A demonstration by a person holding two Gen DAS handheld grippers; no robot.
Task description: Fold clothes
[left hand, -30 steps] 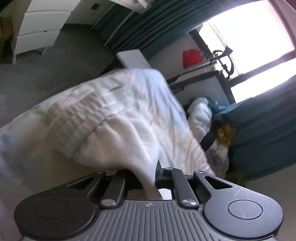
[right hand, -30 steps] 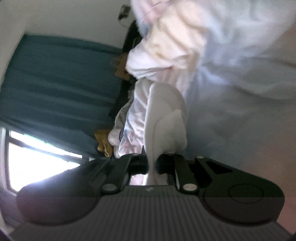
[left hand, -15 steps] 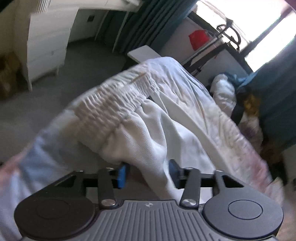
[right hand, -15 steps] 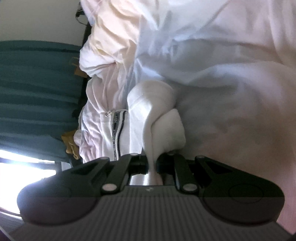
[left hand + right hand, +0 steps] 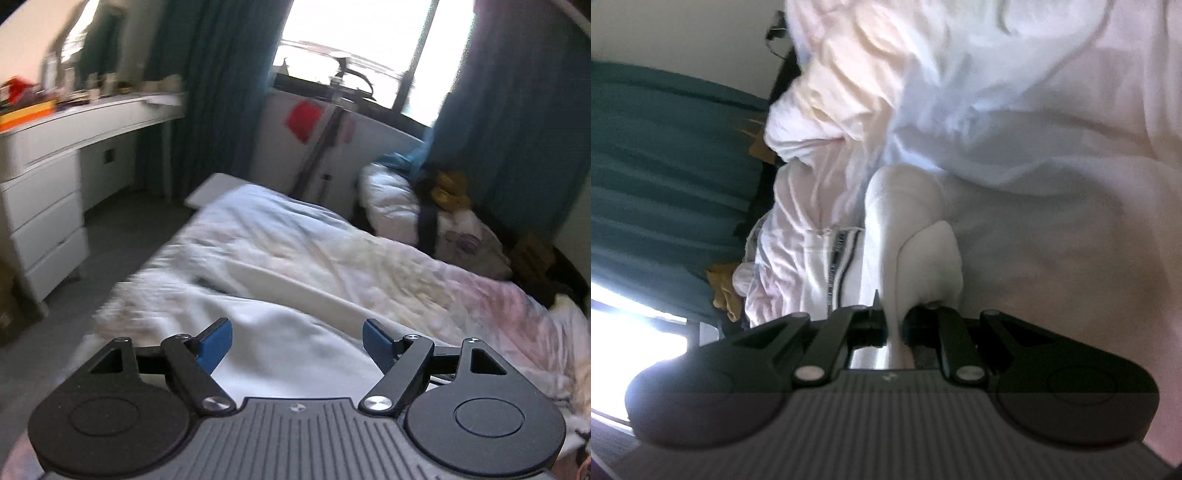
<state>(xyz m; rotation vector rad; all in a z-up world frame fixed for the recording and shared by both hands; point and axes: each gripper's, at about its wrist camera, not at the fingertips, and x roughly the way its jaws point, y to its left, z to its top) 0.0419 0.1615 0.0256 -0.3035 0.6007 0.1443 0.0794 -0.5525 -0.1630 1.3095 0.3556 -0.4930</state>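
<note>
Released a second ago, the white garment (image 5: 295,354) no longer hangs from the left gripper (image 5: 297,341), whose blue pads have just been opening and now stand wide with nothing clamped; cloth lies on the bed (image 5: 424,273) below them. Only the right wrist view shows the right gripper (image 5: 894,325) pinched tight on a fold of that garment (image 5: 908,236), beside a zippered piece (image 5: 834,266) near the bed's curtain-side edge.

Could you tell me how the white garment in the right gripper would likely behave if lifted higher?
The white garment bunches into soft folds where the right gripper pinches it, so it is probably floppy and would drape. The knit looks thick, so it likely grips well rather than slipping.
</note>
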